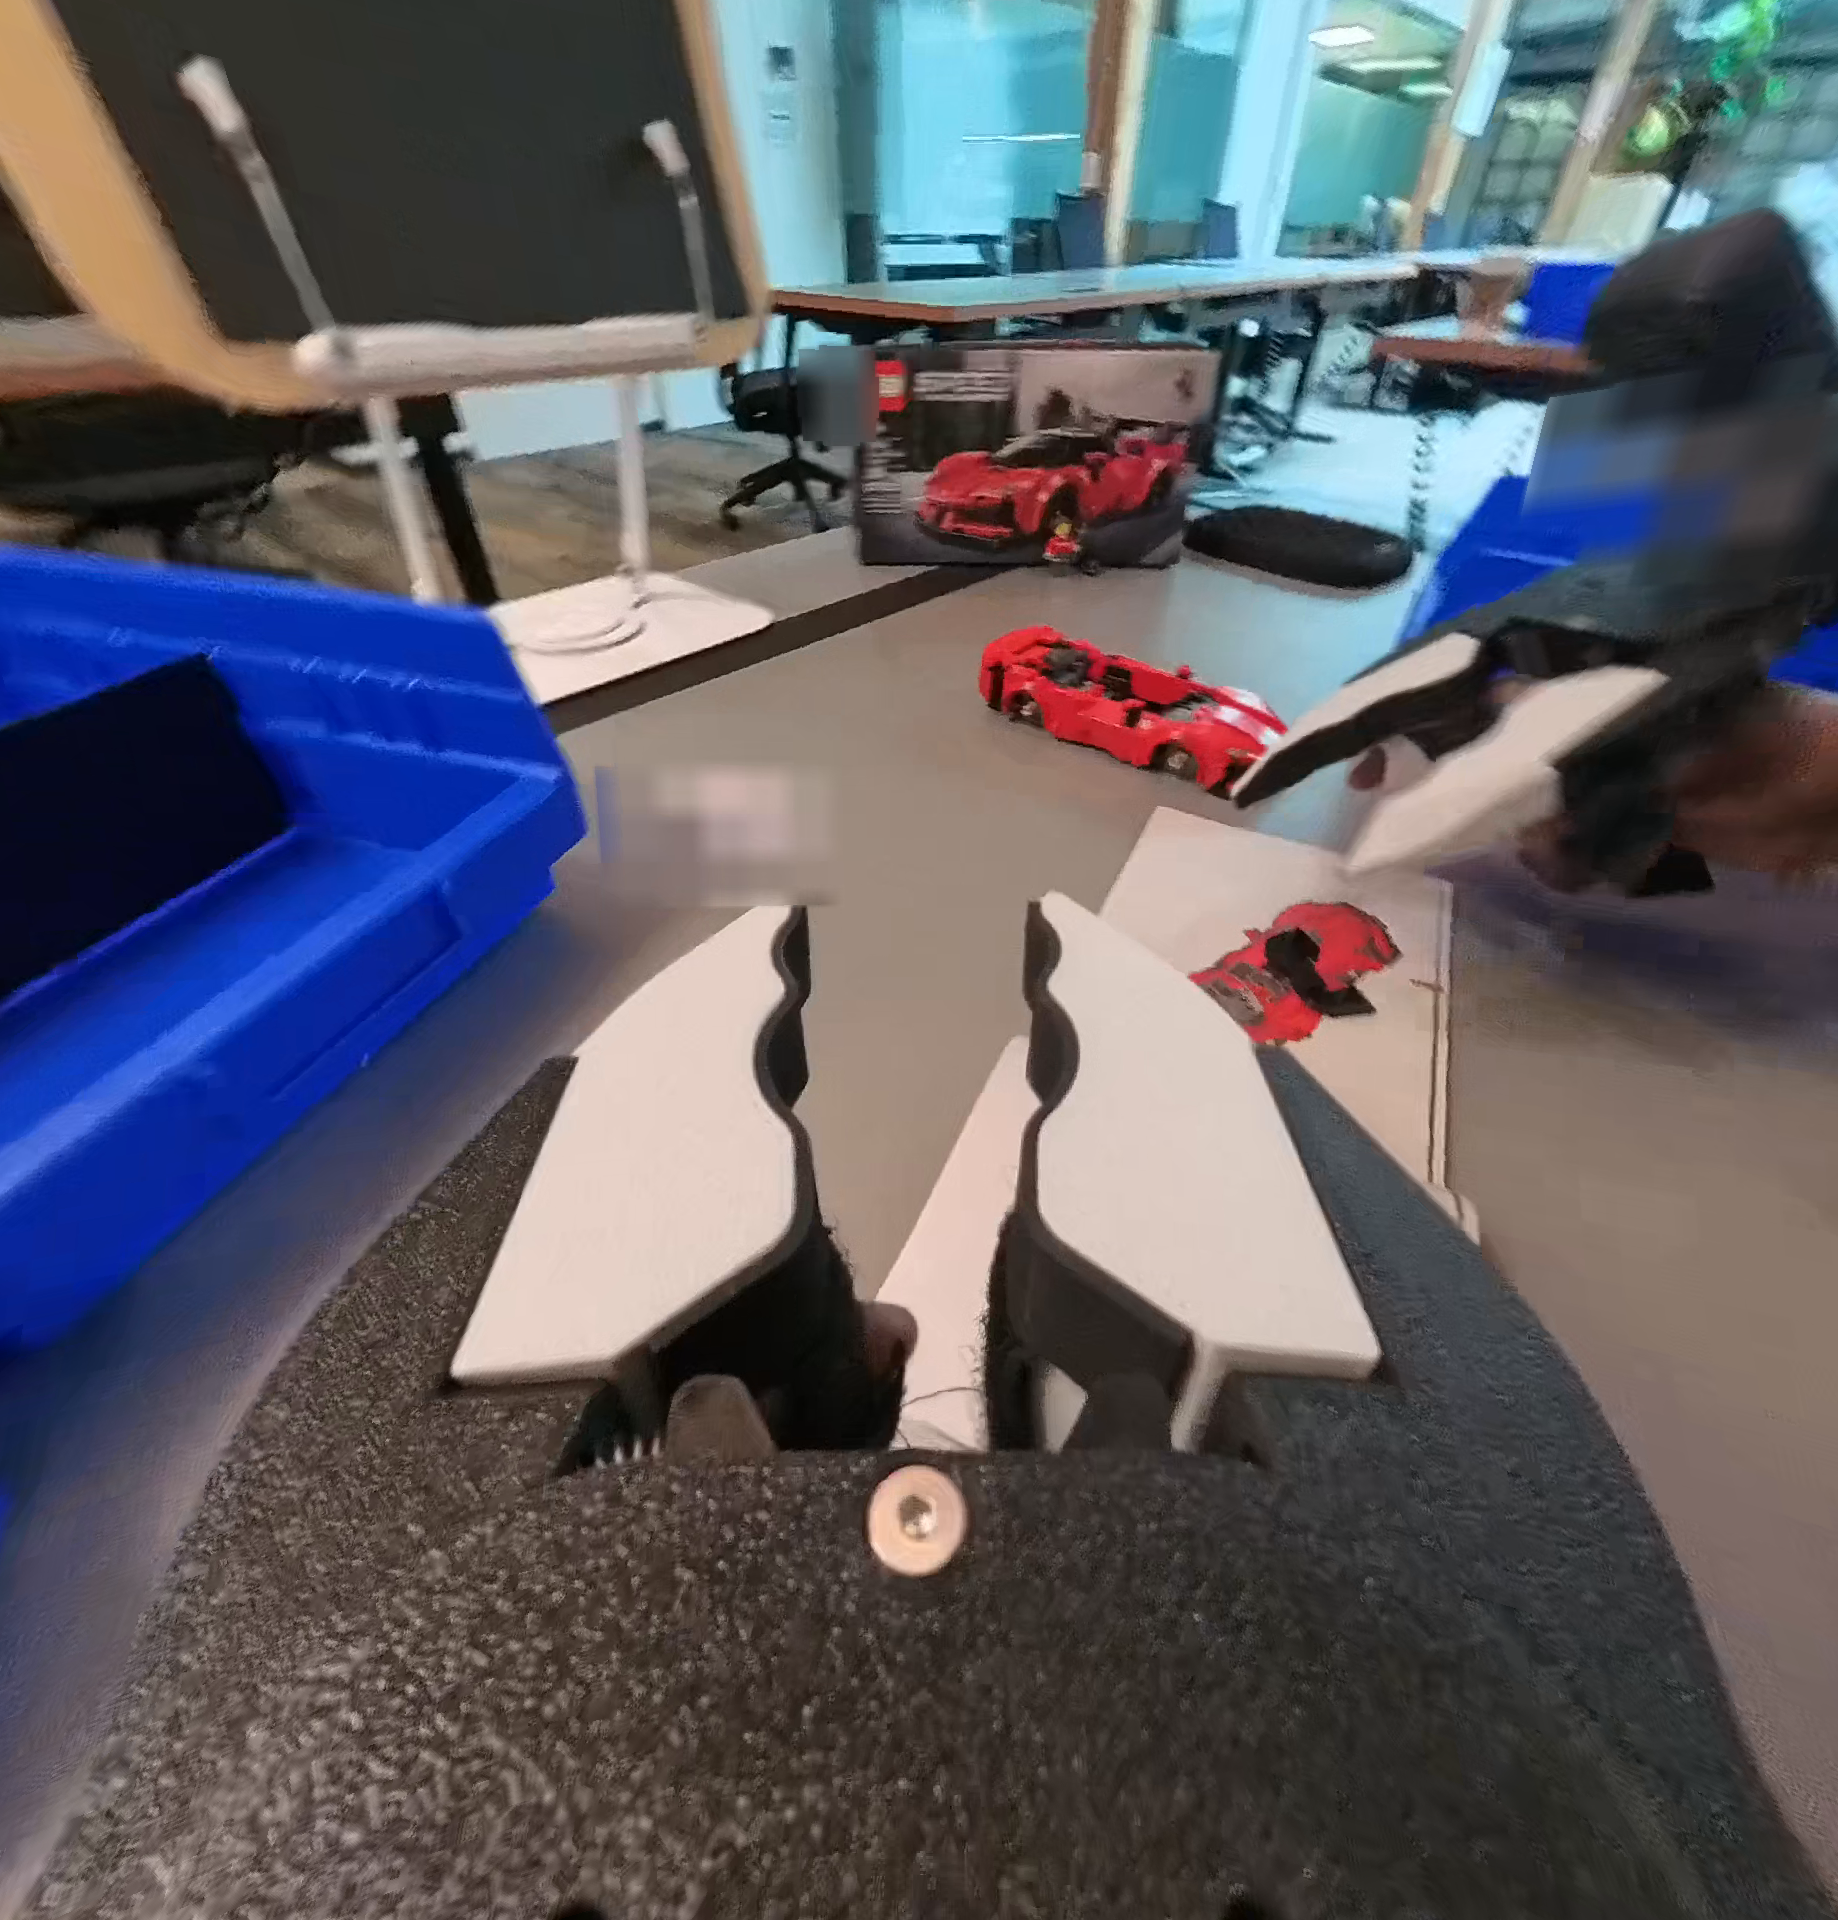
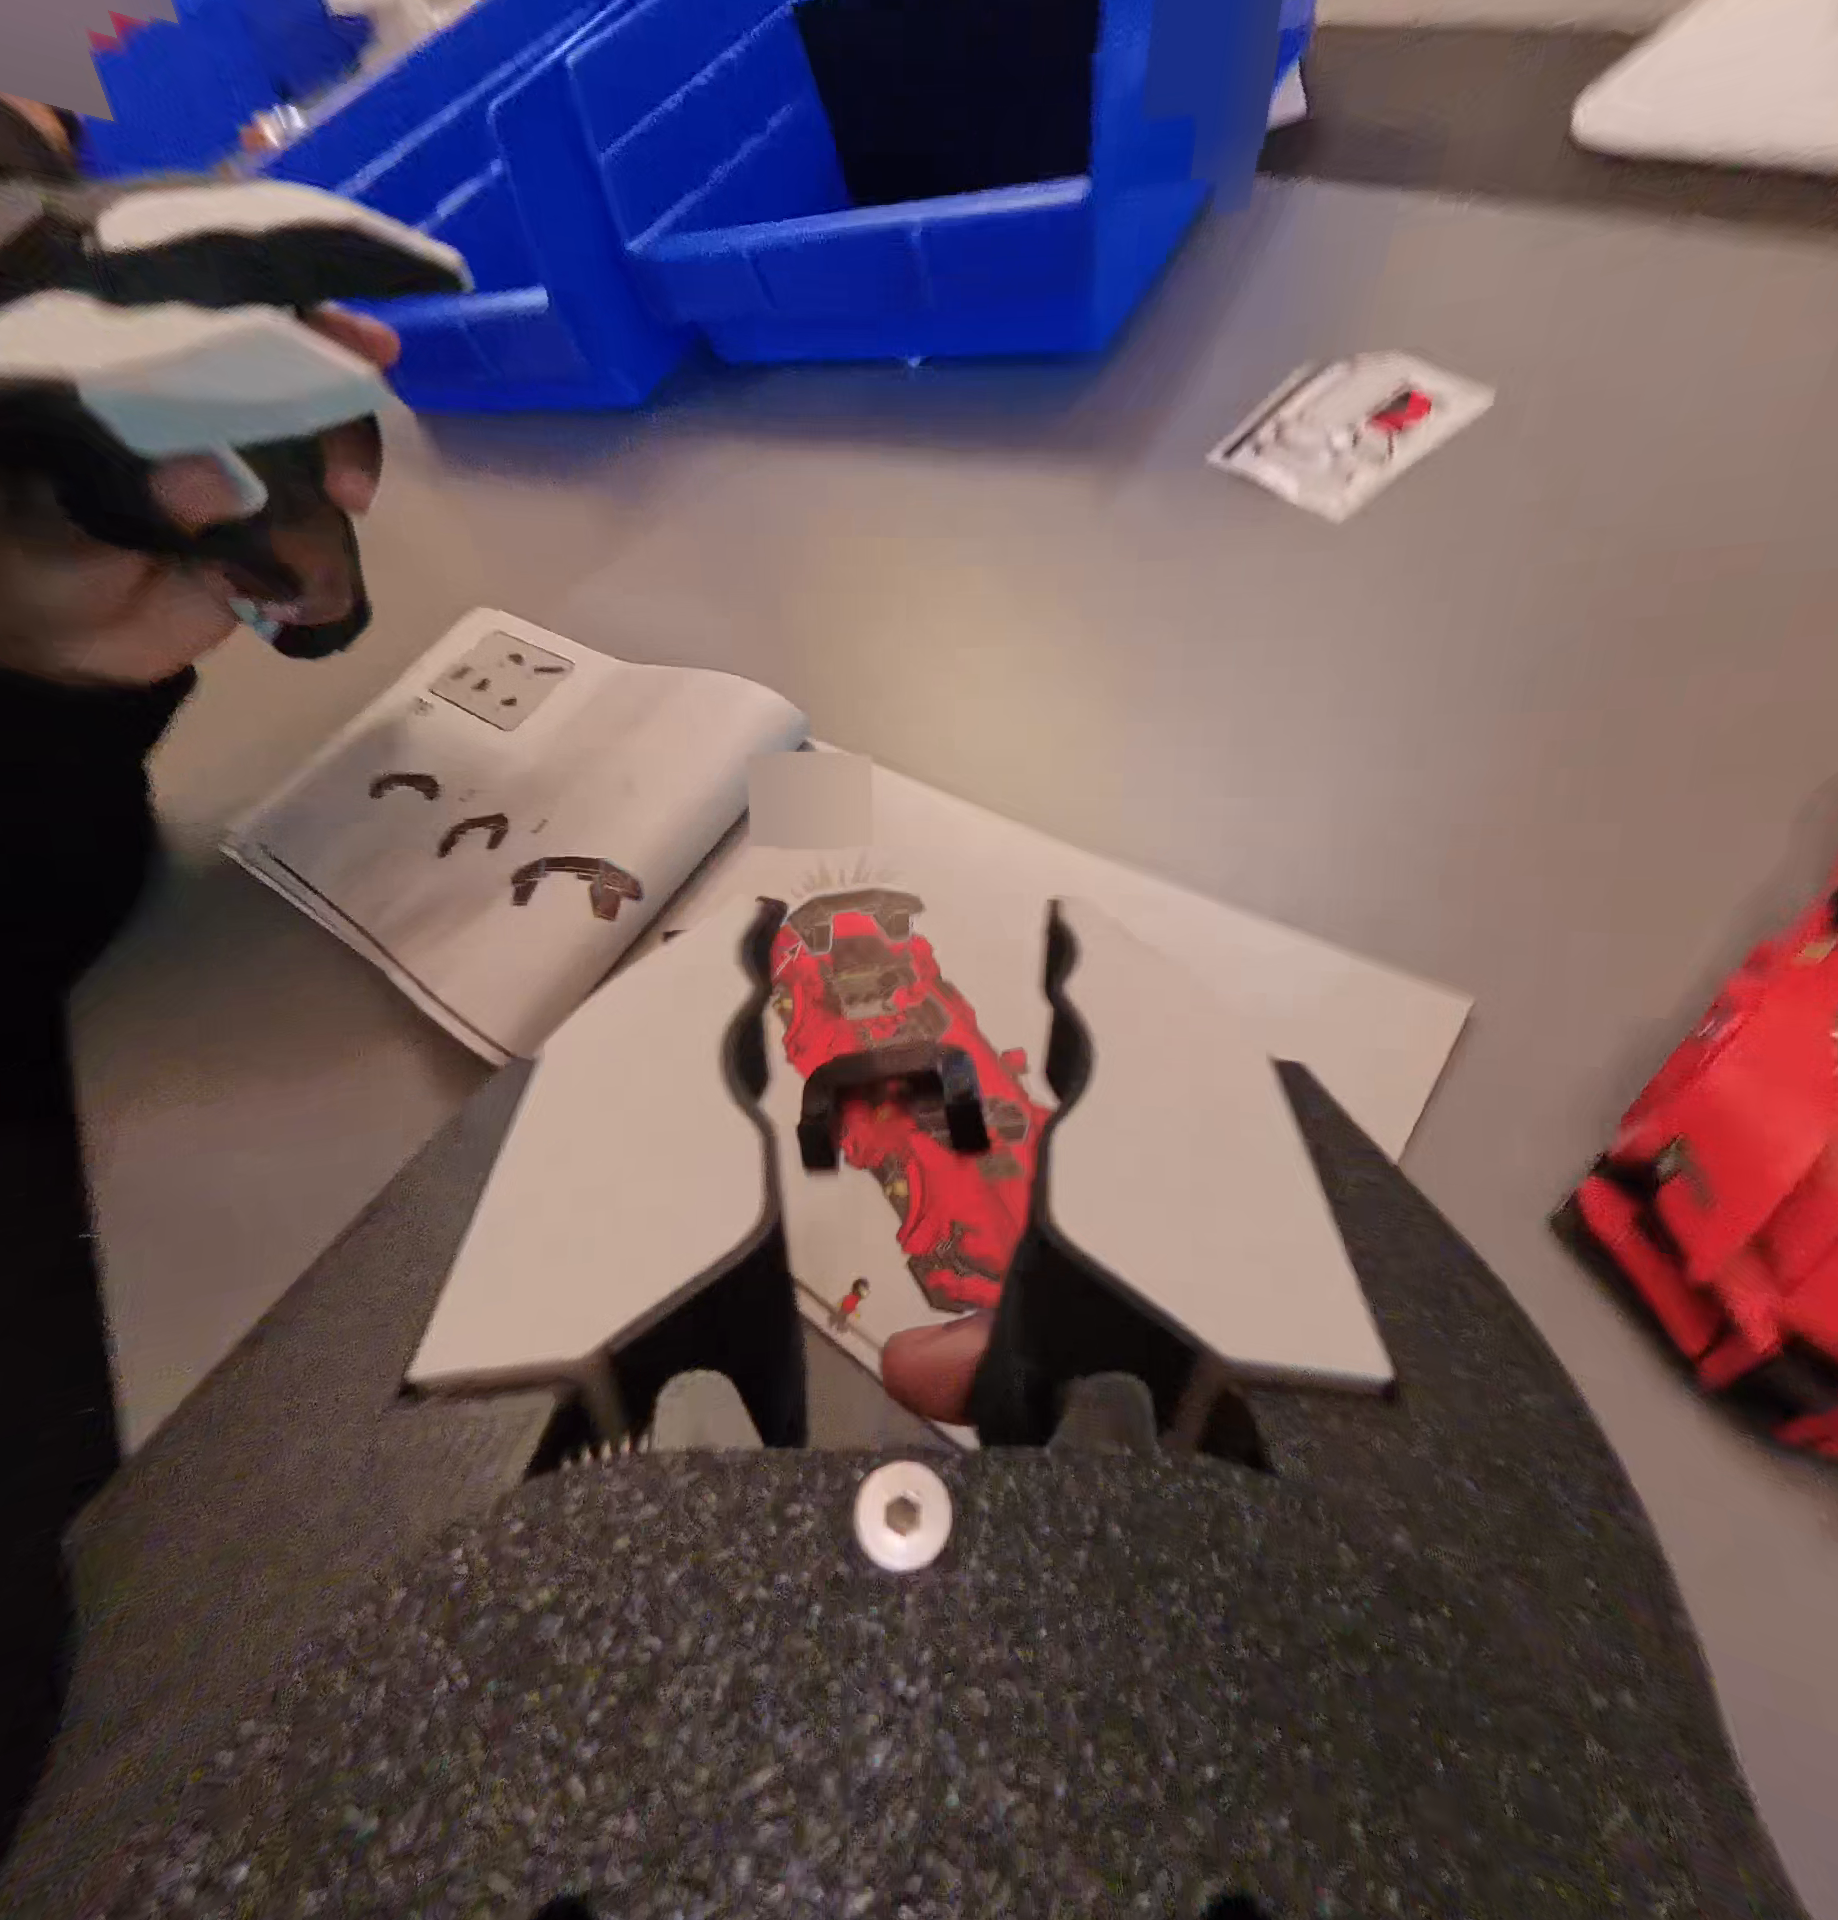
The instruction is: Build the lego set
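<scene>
A red Lego car [image 1: 1123,707] stands on the grey table, and shows at the right edge of the right wrist view [image 2: 1777,1195]. An open instruction booklet [image 2: 541,831] lies in front of it. A black arch-shaped Lego piece [image 2: 889,1096] lies on the booklet's printed red car, and shows in the left wrist view [image 1: 1310,966]. My right gripper [image 2: 904,914] is open and empty, hovering over that piece; it also shows in the left wrist view [image 1: 1304,831]. My left gripper [image 1: 915,914] is open and empty, left of the booklet [image 1: 1258,894], and shows at the left of the right wrist view [image 2: 416,332].
Blue bins [image 1: 219,831] stand at the left, with more [image 2: 790,208] behind the booklet. The set's box [image 1: 1029,457] stands at the table's far edge. A small clear bag [image 2: 1351,431] lies on the table. A monitor stand's white base [image 1: 624,634] sits at the back left. The black arch-shaped Lego piece [image 2: 889,1096] is about 5 cm from my right fingertips and 20 cm from my left. Look for it in the left wrist view [image 1: 1303,969] too.
</scene>
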